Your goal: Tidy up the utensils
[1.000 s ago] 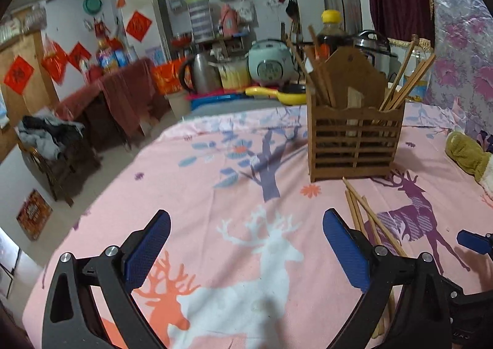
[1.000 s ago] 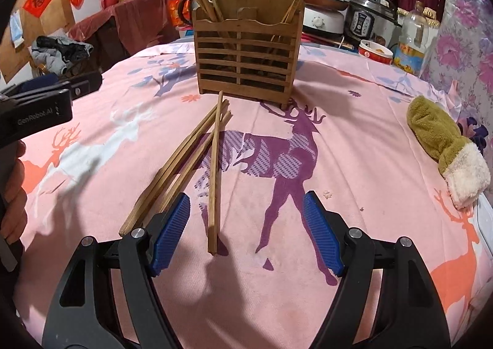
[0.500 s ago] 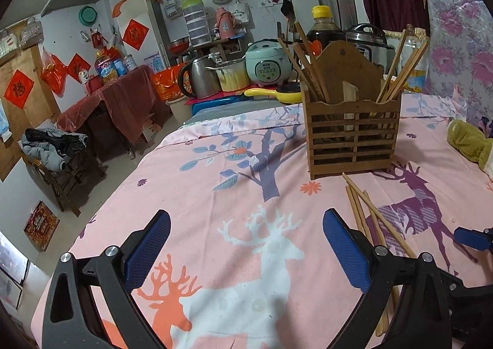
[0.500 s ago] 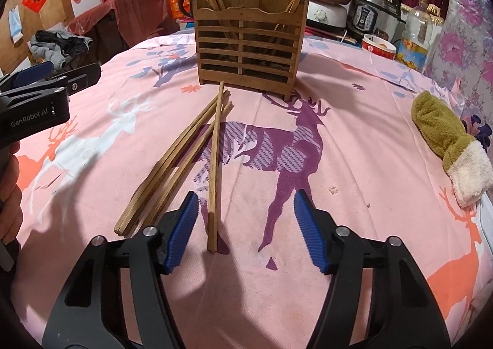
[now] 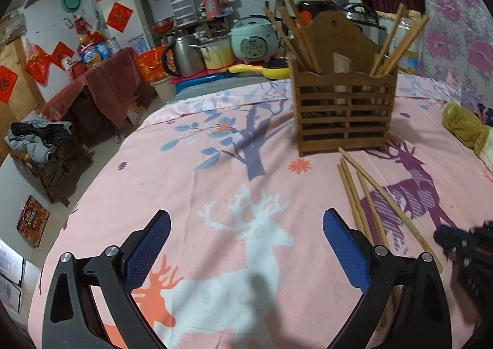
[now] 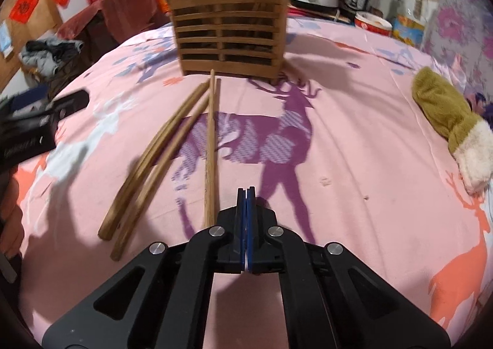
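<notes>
Several loose chopsticks point(image 6: 172, 145) lay on the pink deer-print cloth point(image 6: 354, 139) in front of the slatted wooden holder point(image 6: 229, 31), their far tips near its base, with one straight stick point(image 6: 210, 145) lying apart from the bundle to its left. More chopsticks point(image 5: 295, 31) stood upright in the holder's compartments. The right gripper point(image 6: 246, 195) had just been closing — its blue pads met flat together with nothing between them, and the straight stick's near end lay just to their left, outside the jaws. The left gripper point(image 5: 246, 244) hung over the white deer print with its jaws wide apart and empty — the loose chopsticks lay to its right. A green plush mitten point(image 6: 443, 114) lay well off to the right on the cloth.
</notes>
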Motion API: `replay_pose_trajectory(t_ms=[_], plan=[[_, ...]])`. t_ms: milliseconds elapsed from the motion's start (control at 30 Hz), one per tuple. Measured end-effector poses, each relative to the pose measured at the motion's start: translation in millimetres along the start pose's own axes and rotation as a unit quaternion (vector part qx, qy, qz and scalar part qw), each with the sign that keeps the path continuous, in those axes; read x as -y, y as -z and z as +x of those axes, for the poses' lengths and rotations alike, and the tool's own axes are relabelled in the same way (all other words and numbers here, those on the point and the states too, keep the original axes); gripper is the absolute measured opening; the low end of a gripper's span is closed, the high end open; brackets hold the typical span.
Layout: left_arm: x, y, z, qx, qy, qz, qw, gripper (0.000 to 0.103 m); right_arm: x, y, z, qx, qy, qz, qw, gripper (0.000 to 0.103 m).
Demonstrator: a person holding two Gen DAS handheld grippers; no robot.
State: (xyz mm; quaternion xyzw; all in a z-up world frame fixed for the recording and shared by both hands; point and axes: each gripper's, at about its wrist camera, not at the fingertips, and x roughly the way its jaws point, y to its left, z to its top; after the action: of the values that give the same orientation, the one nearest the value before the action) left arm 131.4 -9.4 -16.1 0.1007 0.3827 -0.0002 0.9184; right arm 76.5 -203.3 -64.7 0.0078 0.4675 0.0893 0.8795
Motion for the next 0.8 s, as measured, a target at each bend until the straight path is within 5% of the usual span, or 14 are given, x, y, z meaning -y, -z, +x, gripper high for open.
replay_pose_trajectory(t_ms=[100,167,300,367,500,800], plan=[[7,2,2,-0.003,0.001,0.013,0.9999,0.097,1,-1,-6,0.006,-0.053,0.008,0.999,0.017],[9,2,3,-0.004,-0.004,0.017,0.9998,0.097,-12,-1,-11,0.022,-0.045,-0.02,0.999,0.024],[7,2,7,-0.015,0.005,0.012,0.9998,0.097,-25,0,4,0.0,-0.004,-0.05,0.999,0.022],[7,2,10,-0.023,0.018,0.008,0.9995,0.097,-12,-3,6,-0.007,-0.004,-0.013,1.0,0.009],[10,4,14,-0.04,0.046,0.011,0.9981,0.097,16,-6,7,-0.015,0.0,0.047,0.999,0.011],[32,16,37,-0.095,0.087,0.044,0.9906,0.097,25,-8,-5,0.004,-0.013,0.071,0.997,0.024]])
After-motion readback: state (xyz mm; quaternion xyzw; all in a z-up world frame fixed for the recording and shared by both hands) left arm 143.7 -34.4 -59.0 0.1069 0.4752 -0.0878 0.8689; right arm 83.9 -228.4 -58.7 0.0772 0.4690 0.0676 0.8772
